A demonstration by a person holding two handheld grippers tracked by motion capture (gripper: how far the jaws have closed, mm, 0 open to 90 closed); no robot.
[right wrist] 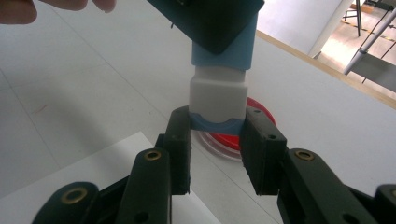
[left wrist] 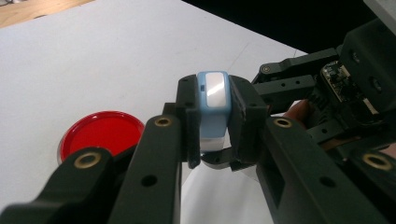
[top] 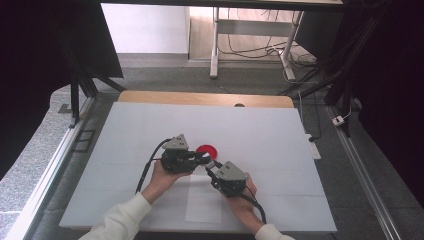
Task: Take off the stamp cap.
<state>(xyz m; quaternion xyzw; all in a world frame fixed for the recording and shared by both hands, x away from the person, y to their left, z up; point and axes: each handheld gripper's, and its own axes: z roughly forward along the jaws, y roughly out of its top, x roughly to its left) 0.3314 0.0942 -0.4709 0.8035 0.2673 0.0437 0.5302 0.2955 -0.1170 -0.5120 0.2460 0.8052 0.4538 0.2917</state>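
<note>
Held clear of the white surface (top: 280, 130) between 2 grippers: a small blue-and-white device (left wrist: 213, 109), its blue upper part clamped in the jaws of the left gripper (left wrist: 212, 126), its white lower section and blue base pinched by the jaws of the right gripper (right wrist: 217, 140). Seen from the high view near the middle of the surface, left gripper (top: 206, 160) and right gripper (top: 212, 168) meeting tip to tip, each in a hand. Just beyond them, lying flat on the surface, a red round lid (top: 206, 149), with a sheet of white paper (top: 204, 205) closer to the person.
</note>
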